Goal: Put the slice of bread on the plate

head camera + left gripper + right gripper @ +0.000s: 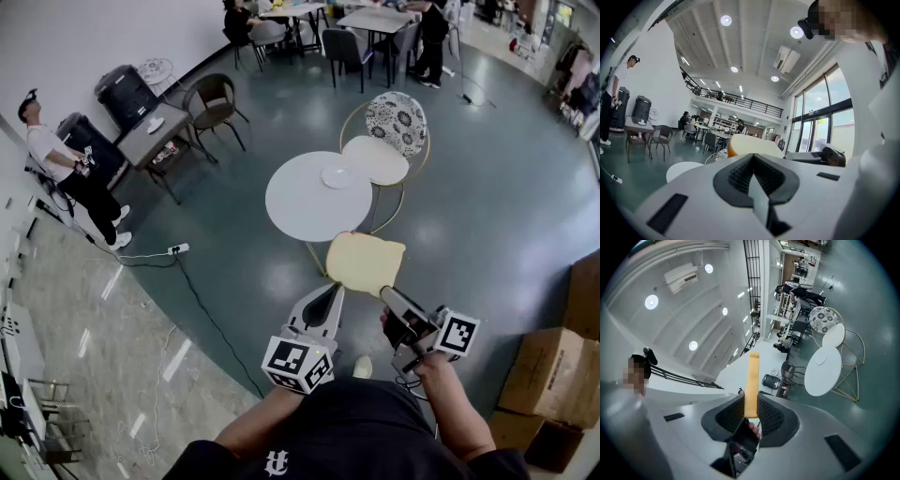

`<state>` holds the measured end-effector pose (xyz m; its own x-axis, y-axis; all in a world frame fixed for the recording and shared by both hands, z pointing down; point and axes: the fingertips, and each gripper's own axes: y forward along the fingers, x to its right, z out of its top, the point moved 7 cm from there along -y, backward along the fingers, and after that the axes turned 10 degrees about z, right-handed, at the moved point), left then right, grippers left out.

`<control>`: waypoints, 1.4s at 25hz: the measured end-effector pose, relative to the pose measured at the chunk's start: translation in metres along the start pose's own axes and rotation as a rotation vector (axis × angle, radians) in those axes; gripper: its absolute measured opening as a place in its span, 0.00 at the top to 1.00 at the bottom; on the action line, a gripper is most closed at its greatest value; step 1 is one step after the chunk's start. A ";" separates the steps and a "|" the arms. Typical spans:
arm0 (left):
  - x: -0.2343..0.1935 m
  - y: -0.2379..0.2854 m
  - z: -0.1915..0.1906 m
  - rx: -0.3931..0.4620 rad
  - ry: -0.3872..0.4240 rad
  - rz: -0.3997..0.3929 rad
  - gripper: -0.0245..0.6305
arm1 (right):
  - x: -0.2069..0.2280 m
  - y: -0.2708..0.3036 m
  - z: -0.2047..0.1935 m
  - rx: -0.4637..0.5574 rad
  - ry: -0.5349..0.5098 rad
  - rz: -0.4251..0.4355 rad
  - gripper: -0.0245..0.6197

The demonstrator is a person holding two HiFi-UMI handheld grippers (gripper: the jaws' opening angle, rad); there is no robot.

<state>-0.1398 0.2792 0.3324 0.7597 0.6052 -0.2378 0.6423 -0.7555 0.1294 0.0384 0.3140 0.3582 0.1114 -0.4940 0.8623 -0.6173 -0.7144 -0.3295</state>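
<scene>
A pale slice of bread (365,262) hangs in the air, near the front edge of the round white table (300,202). My right gripper (386,292) is shut on its near edge; in the right gripper view the bread (751,380) stands edge-on between the pads of this gripper (751,409). A small white plate (336,176) lies on the far right part of the table, seen also as the plate (819,360) in the right gripper view. My left gripper (332,291) is shut with nothing in it, just left of the bread (751,145).
A gold-framed chair (384,150) with a patterned back stands behind the table. Cardboard boxes (553,380) sit at the right. A person (66,173) stands far left by a side table (155,136) and chairs. A power strip and cable (178,249) lie on the floor.
</scene>
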 end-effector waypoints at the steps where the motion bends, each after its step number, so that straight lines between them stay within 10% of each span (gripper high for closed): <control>1: 0.000 0.001 -0.001 0.000 0.000 0.000 0.95 | 0.001 -0.001 0.000 -0.001 -0.001 -0.001 0.82; 35: 0.018 0.031 0.001 0.009 0.017 0.034 0.95 | 0.016 -0.008 0.035 -0.020 0.027 0.023 0.82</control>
<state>-0.1061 0.2664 0.3312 0.7826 0.5834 -0.2173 0.6154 -0.7777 0.1282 0.0725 0.2942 0.3606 0.0763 -0.4965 0.8647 -0.6346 -0.6930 -0.3420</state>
